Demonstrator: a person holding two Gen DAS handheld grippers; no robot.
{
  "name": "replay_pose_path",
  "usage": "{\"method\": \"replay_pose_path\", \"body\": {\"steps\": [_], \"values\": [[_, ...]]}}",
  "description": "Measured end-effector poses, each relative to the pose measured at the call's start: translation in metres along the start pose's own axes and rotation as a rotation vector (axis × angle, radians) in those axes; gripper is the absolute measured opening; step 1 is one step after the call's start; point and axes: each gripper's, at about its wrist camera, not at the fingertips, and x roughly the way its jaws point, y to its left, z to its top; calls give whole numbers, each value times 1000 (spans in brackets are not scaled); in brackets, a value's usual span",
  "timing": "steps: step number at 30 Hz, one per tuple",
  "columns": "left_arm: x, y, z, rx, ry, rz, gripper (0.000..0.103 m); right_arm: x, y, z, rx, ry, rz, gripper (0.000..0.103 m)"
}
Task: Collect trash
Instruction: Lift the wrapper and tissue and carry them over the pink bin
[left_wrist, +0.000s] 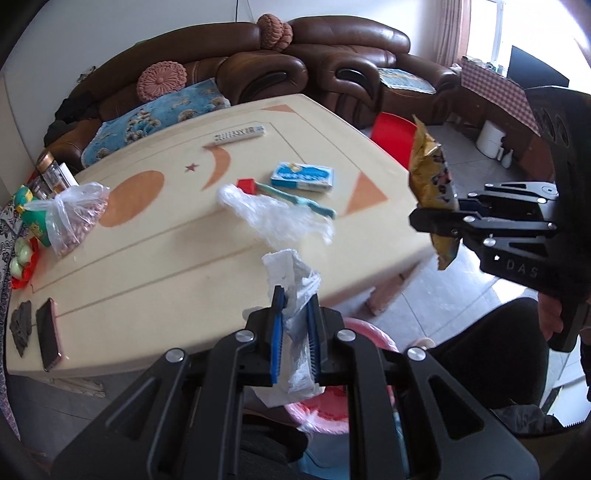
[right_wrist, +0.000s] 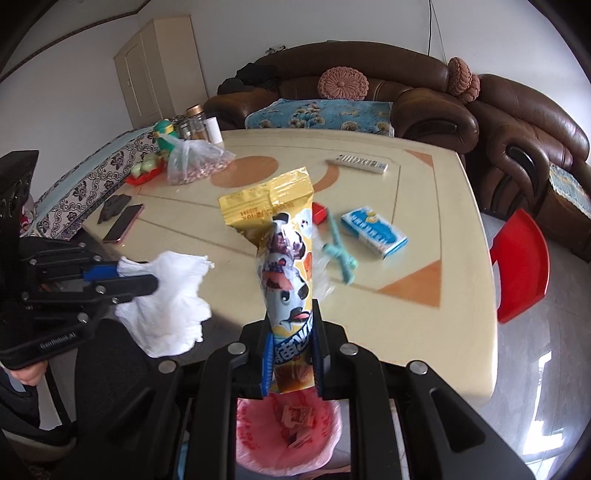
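Note:
My left gripper (left_wrist: 295, 295) is shut on a crumpled white tissue (left_wrist: 291, 273), held above the table's near edge; it also shows in the right wrist view (right_wrist: 170, 295). My right gripper (right_wrist: 291, 325) is shut on a gold snack wrapper (right_wrist: 284, 251) with cartoon print, held upright over a bin lined with a pink bag (right_wrist: 258, 439). In the left wrist view the wrapper (left_wrist: 430, 177) hangs from the right gripper (left_wrist: 421, 218) off the table's right edge. A clear plastic wrap (left_wrist: 277, 218) lies on the beige table (left_wrist: 177, 258).
On the table: a bag of nuts (left_wrist: 77, 218), phone (left_wrist: 50, 334), remote (left_wrist: 240, 133), blue box (left_wrist: 303, 176), teal tool (left_wrist: 295, 197) with a red block (left_wrist: 246, 185). A red chair (right_wrist: 521, 262) stands right. A brown sofa (right_wrist: 406, 92) is behind.

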Motion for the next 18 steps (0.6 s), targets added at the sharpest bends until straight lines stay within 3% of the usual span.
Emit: {"method": "replay_pose_path", "body": {"steps": [9,18], "values": [[7,-16,-33,8,18,-46,13,-5,22,-39,26,21,7,17],[29,-22,-57,4,62,-67,13,16,29,-74,63,72,13,17]]}}
